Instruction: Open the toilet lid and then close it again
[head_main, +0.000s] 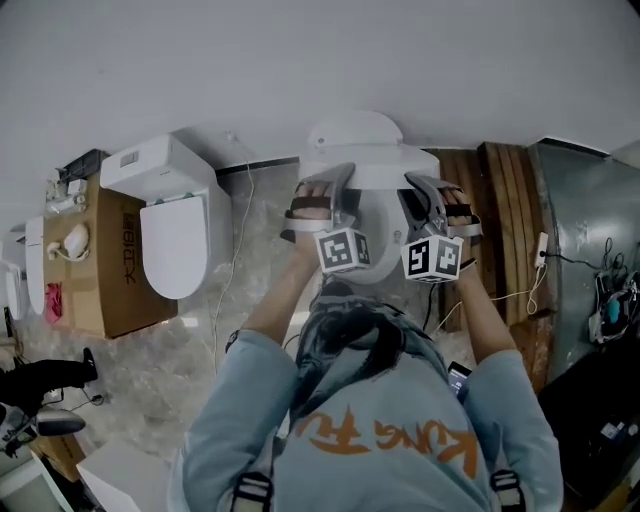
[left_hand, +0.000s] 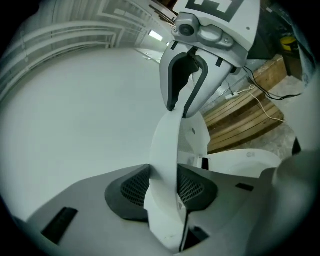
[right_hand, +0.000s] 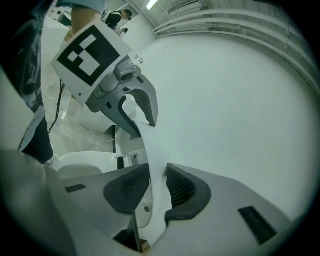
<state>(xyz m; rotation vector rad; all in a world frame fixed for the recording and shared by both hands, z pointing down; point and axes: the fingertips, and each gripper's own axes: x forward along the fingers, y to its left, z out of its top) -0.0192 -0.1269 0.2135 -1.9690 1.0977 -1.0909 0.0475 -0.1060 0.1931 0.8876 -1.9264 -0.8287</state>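
Observation:
The white toilet lid stands raised, close to upright, in front of the white tank. My left gripper holds the lid's left edge and my right gripper its right edge. In the left gripper view the lid's rim runs between the two dark pads of the left gripper, which press on it; the right gripper clamps the same rim higher up. In the right gripper view the lid sits between the pads of the right gripper, and the left gripper grips it beyond.
The open bowl lies below the lid. A second white toilet with its lid down stands to the left, beside a cardboard box. Wooden planks and cables lie to the right. A pale wall rises behind.

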